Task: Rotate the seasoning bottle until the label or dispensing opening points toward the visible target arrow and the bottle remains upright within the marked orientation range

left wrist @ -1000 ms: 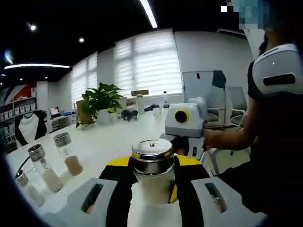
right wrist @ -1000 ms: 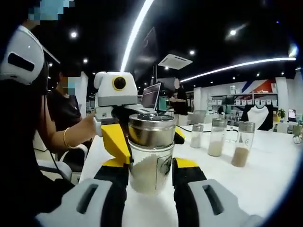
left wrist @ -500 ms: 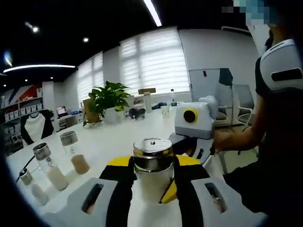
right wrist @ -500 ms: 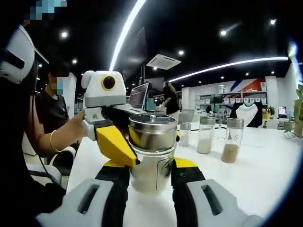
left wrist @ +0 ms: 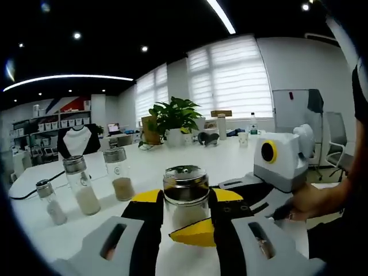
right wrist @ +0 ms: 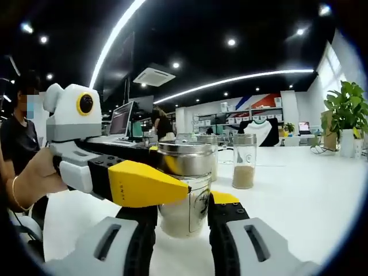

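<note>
A: Where's your bottle (left wrist: 186,194) right now?

B: Upright on the table (left wrist: 144,167), between the jaws of both grippers. You've got the left gripper (left wrist: 185,214) pinching the glass body from one side and the right gripper (right wrist: 183,214) closing on it from roughly the opposite side, so each one crosses the other's view.

A: Why both at once?

B: I'd judge it's a regrasp: one holds the bottle steady and vertical while the other takes a fresh bite for the next part of the turn. The printed mark (right wrist: 200,201) faces toward the right gripper's right jaw. I can't find a target arrow, so how far the turn has to go is unclear.

A: And the hands?

B: Both grippers come in low and level, jaws near the table. Your hand (left wrist: 310,202) is wrapped round the right gripper's grip. Off to the side stand three jars (left wrist: 83,185), well apart from your work.
</note>
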Tool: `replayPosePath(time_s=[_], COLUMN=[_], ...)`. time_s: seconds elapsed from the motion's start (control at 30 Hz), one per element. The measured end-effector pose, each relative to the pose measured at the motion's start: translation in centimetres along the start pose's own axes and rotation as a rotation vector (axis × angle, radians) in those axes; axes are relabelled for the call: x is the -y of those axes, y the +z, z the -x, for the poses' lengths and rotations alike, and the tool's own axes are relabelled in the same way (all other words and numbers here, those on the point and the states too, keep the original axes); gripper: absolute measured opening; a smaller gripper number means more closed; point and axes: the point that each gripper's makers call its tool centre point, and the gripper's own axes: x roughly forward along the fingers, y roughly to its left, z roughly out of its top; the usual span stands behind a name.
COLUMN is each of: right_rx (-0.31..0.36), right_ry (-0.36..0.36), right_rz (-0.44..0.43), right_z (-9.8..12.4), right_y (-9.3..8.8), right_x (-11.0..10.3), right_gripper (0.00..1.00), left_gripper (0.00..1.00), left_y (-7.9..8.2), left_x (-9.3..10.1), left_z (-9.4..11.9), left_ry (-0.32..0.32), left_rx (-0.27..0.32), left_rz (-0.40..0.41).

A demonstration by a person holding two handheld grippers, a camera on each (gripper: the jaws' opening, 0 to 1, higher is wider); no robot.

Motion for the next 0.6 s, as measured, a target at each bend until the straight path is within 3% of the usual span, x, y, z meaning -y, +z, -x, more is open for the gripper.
replayPosePath(time_s=[0.17,0.23,0.37,0.4,0.6], right_rx=[0.026,0.032,0.051,0.050,0.044], right_ry=[-0.033,-0.064,-0.093,-0.094,-0.089], right_rz=[-0.027,-0.008,0.002,0.005,0.015], right_z=[-0.4,-0.6,-1.4,-1.5,-2.0], right_y=[-0.1,0.0,0.3,0.3,0.1], right_x=[-0.2,-0.2,-0.6,-0.6,-0.8], right_gripper=[0.31,0.31,0.31,0.31,0.31], left_gripper=[0.35,0.35,0.35,0.35,0.35], left_y=[0.0,0.0,0.1,0.1,0.1], left_x=[-0.5,-0.9,-1.7,-2.0,-3.2], left_z=[0.0,0.1,0.4,0.5,1.1], left_ry=[0.058,0.122,0.226,0.239,0.288], left_rx=[0.021,0.040,0.055,0.049,0.091], left_rz=[0.027,0.049,0.014,-0.020,0.043])
